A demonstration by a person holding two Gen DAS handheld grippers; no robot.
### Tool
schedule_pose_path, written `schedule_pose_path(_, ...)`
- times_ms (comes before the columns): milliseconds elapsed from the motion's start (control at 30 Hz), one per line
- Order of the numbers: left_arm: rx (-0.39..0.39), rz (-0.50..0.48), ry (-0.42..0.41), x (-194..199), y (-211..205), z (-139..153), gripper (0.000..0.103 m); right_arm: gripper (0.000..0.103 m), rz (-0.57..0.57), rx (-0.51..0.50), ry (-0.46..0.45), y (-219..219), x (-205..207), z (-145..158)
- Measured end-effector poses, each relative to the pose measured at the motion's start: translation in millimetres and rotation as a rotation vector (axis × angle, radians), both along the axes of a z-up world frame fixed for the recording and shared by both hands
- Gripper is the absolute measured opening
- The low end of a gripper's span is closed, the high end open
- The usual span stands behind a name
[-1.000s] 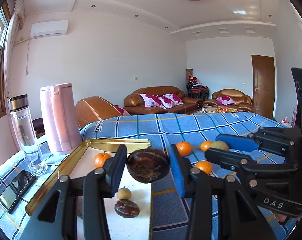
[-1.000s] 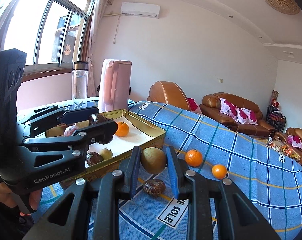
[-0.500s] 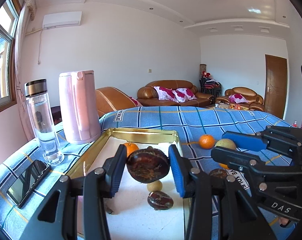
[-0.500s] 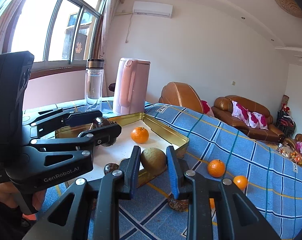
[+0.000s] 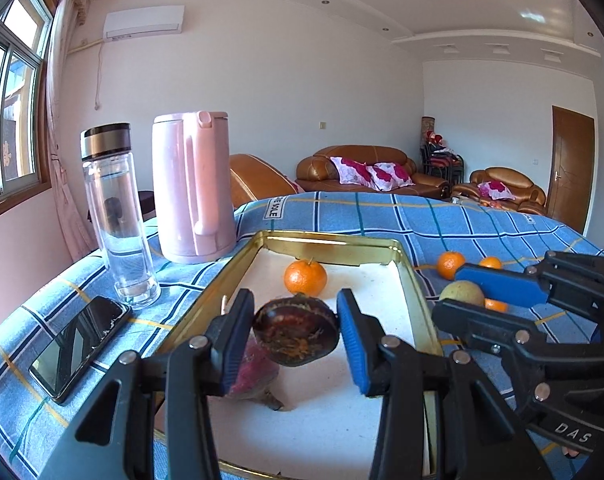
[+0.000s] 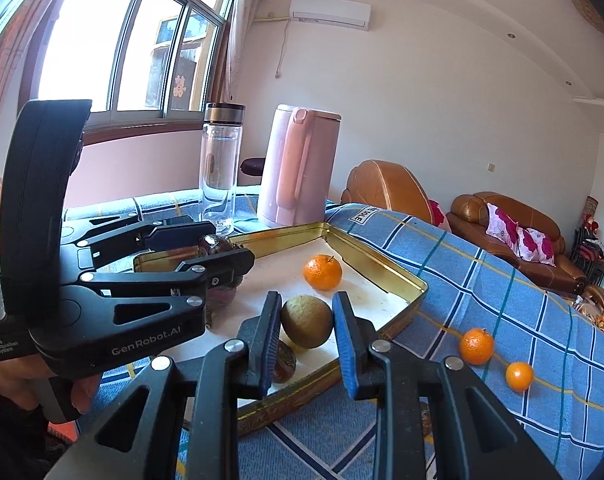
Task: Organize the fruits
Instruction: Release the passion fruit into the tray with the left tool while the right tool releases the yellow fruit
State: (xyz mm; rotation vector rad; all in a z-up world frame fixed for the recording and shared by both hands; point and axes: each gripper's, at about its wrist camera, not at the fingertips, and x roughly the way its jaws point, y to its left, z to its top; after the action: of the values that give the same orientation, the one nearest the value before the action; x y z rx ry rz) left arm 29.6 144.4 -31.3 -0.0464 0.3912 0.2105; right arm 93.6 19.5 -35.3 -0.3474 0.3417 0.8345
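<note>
My left gripper [image 5: 296, 330] is shut on a dark purple-brown fruit [image 5: 296, 330] and holds it above the gold tray [image 5: 329, 240]. My right gripper [image 6: 306, 322] is shut on a green-brown round fruit [image 6: 306, 322] above the tray's near rim [image 6: 381, 260]. An orange [image 5: 305, 278] lies in the tray; it also shows in the right wrist view [image 6: 322, 272]. A pink-red fruit [image 5: 252, 376] lies in the tray under the left gripper. Two oranges [image 6: 476, 346] lie on the blue cloth to the right.
A pink kettle [image 5: 192, 186] and a clear bottle [image 5: 118, 216] stand left of the tray. A black phone [image 5: 80, 346] lies at the table's left edge. A dark fruit [image 6: 282, 366] sits in the tray below the right gripper.
Both grippers have moved left and forward with their fruits, from over the cloth to over the tray. Both stay shut on their fruits.
</note>
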Motion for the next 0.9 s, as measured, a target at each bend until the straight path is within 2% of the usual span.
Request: schedule_pose_path(900, 0.015, -0.021, 0.091, 6.0, 8.6, -13.9, 0.045, 0.028, 0.052, -0.070, 0.078, 25.8, 1.0, -22.2)
